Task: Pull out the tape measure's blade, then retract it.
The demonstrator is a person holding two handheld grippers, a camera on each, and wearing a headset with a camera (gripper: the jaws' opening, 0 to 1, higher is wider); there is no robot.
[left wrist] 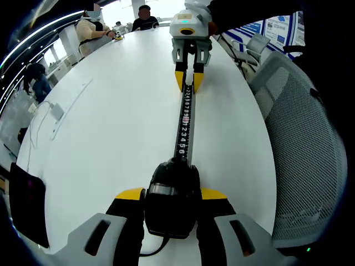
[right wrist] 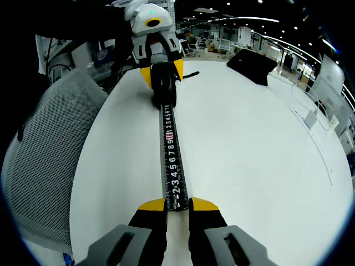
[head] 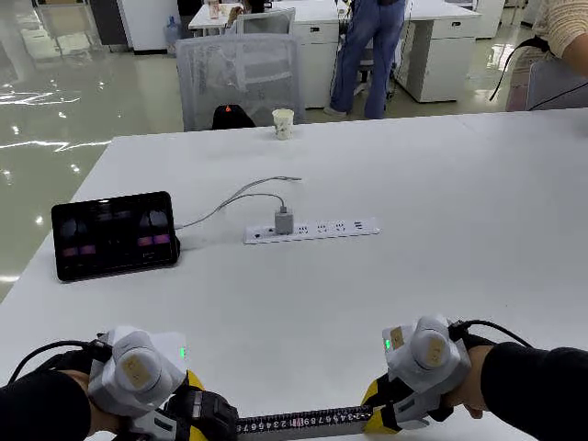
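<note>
The black tape measure case (left wrist: 172, 191) sits between the yellow-tipped jaws of my left gripper (left wrist: 172, 195), which is shut on it. Its dark numbered blade (left wrist: 184, 119) runs straight across the white table to my right gripper (left wrist: 189, 78), shut on the blade's end. In the right gripper view the blade (right wrist: 169, 160) stretches from my right gripper (right wrist: 177, 204) to the case (right wrist: 163, 83) held by the left gripper (right wrist: 162, 71). In the head view the blade (head: 299, 423) spans the bottom edge between the left gripper (head: 197, 413) and the right gripper (head: 381, 413).
A black tablet (head: 113, 233) stands at the left of the table (head: 441, 184). A white power strip (head: 312, 230) with a charger and cable lies mid-table, a paper cup (head: 283, 122) at the far edge. A mesh chair (head: 239, 78) and a person (head: 367, 50) are beyond.
</note>
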